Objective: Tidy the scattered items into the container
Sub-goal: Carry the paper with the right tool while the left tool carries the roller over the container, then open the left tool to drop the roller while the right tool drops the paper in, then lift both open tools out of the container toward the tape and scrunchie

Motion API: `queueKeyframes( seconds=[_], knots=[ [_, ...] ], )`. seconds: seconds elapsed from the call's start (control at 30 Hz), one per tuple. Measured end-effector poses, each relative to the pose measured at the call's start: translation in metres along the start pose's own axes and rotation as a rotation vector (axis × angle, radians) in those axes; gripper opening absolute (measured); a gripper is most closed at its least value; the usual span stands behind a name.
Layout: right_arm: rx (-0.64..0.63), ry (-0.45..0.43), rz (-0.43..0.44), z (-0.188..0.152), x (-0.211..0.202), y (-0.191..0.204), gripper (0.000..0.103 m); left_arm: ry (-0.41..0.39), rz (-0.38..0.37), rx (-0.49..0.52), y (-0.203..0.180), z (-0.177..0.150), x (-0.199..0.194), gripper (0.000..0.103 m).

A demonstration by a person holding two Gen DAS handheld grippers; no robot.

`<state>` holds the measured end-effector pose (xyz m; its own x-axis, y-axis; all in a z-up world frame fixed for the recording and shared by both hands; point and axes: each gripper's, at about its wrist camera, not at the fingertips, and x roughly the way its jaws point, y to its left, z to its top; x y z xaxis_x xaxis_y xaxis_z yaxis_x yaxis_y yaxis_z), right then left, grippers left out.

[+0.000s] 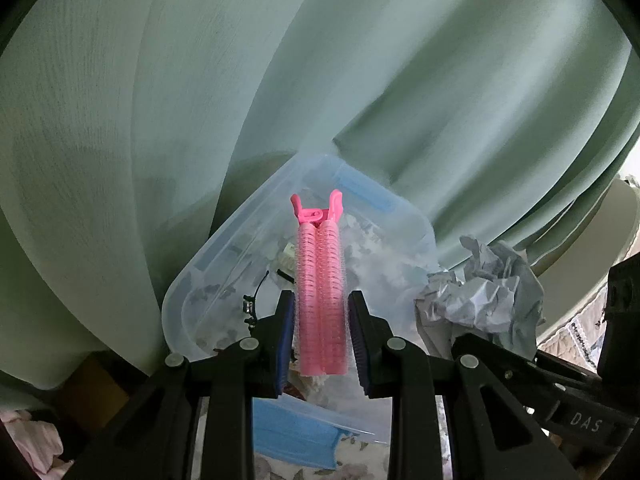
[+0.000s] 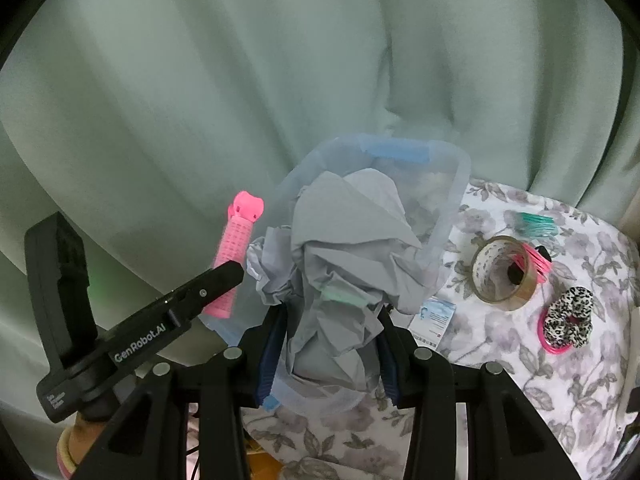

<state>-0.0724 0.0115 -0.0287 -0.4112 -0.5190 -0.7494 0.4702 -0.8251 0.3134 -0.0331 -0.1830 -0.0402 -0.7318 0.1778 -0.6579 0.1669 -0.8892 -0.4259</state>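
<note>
My left gripper [image 1: 320, 316] is shut on a pink hair-roller clip [image 1: 320, 280] and holds it above the clear plastic container [image 1: 224, 248] with blue handles. The clip also shows in the right wrist view [image 2: 232, 264], left of the container [image 2: 452, 208]. My right gripper [image 2: 332, 336] is shut on a crumpled grey paper [image 2: 340, 248] and holds it over the container's near side. The paper also shows in the left wrist view [image 1: 480, 292]. Small items lie inside the container.
On the floral tablecloth [image 2: 520, 360] to the right lie a tape roll [image 2: 504, 272], pink clips [image 2: 536, 260], teal clips [image 2: 536, 222], a leopard scrunchie [image 2: 568, 316] and a small card [image 2: 434, 320]. A green curtain [image 2: 240, 80] hangs behind.
</note>
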Motion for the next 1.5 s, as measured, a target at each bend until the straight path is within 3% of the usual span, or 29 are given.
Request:
queueKeyframes(
  seconds=[0.63, 0.77, 0.83, 1.17, 1.27, 1.5],
  knots=[
    [0.006, 0.026, -0.029, 0.017, 0.018, 0.004, 0.047, 0.040, 0.038, -0.019, 0.004, 0.000, 0.014, 0.029],
    [0.003, 0.002, -0.011, 0.018, 0.013, 0.003, 0.058, 0.036, 0.042, -0.017, 0.001, 0.001, 0.011, 0.050],
    [-0.007, -0.010, -0.009, 0.019, 0.011, 0.003, 0.060, 0.033, 0.042, -0.015, 0.000, 0.001, 0.010, 0.054],
    [0.027, -0.051, -0.021, 0.004, -0.014, -0.012, 0.060, 0.018, 0.021, 0.019, -0.019, 0.002, -0.001, 0.057],
    [0.068, -0.074, -0.024, -0.003, -0.027, -0.023, 0.060, 0.013, 0.002, 0.041, -0.033, 0.002, -0.005, 0.065],
    [0.170, -0.151, -0.038, -0.024, -0.069, -0.057, 0.060, -0.003, -0.017, 0.120, -0.079, -0.001, -0.014, 0.066]
  ],
)
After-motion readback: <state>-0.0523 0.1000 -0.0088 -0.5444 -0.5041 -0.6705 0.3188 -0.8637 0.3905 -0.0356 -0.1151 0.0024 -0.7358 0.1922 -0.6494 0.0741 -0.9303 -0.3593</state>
